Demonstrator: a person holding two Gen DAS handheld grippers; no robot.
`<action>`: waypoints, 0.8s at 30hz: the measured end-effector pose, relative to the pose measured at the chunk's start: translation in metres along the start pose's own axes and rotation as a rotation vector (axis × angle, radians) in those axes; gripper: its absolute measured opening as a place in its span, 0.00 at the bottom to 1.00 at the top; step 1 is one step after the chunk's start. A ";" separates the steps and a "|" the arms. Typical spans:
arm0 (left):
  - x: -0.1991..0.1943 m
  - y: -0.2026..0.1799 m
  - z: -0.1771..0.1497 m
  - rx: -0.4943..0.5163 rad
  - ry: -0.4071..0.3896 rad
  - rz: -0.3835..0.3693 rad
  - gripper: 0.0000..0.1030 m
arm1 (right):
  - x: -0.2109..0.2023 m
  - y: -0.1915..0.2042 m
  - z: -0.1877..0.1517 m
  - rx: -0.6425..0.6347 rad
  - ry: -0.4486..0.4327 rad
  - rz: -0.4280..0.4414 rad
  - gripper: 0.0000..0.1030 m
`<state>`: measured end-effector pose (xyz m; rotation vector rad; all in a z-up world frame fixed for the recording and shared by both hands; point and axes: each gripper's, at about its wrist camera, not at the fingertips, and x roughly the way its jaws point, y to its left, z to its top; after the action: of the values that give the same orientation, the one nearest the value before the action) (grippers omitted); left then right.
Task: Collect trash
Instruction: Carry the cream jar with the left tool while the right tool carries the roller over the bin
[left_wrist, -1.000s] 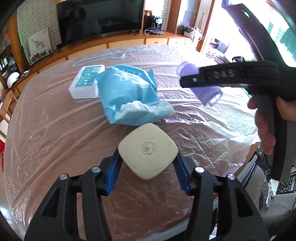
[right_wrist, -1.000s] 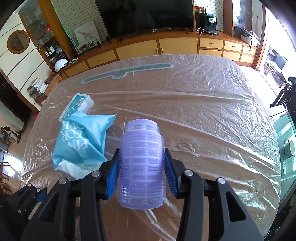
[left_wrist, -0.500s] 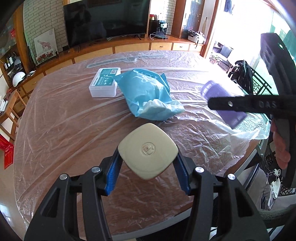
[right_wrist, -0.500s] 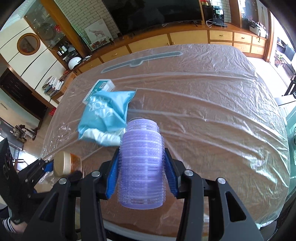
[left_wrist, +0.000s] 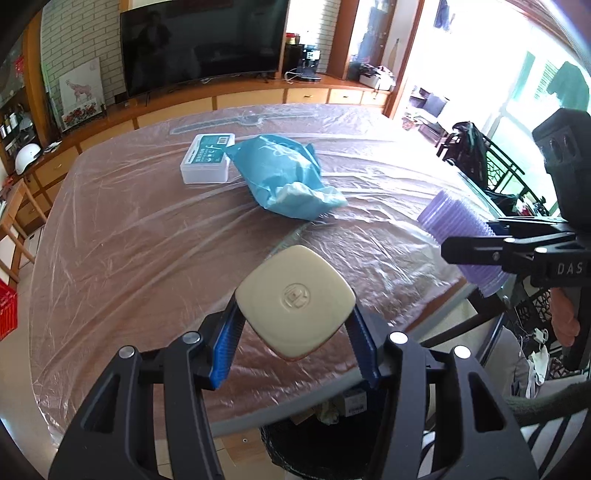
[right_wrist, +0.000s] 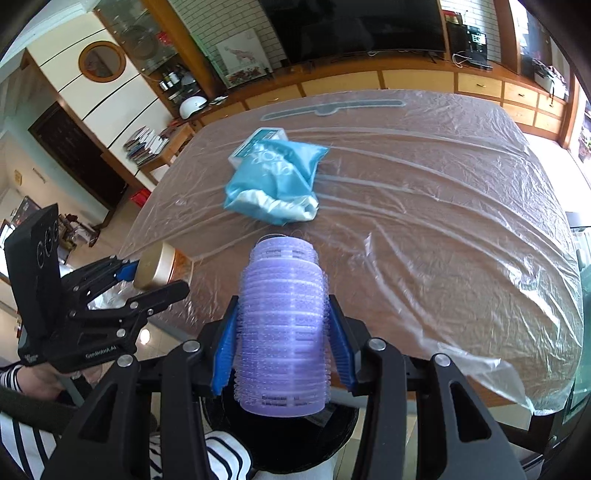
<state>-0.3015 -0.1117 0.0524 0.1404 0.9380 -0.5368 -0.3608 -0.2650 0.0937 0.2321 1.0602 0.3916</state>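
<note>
table cover (left_wrist: 122, 236): glossy crinkled plastic | cups (right_wrist: 282, 325): ridged translucent plastic, seemingly

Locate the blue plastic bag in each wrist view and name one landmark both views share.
Left wrist view: the blue plastic bag lies above centre on the covered table, right of the white box.
Right wrist view: the bag lies above centre, just beyond the purple cup stack, partly covering the box.
Shared landmark: the white box.

The black bin (right_wrist: 280, 439) sits mostly hidden behind the purple cup stack (right_wrist: 282, 325).
</note>
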 end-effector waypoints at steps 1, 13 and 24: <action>-0.003 -0.001 -0.003 0.007 -0.002 -0.010 0.53 | -0.001 0.003 -0.004 -0.007 0.006 0.010 0.43; -0.026 -0.018 -0.031 0.100 0.029 -0.097 0.53 | -0.007 0.016 -0.045 -0.045 0.088 0.079 0.43; -0.007 -0.040 -0.063 0.214 0.135 -0.041 0.53 | 0.019 0.027 -0.076 -0.102 0.182 -0.009 0.43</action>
<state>-0.3704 -0.1217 0.0246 0.3544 1.0150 -0.6720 -0.4250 -0.2323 0.0523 0.1013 1.2162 0.4638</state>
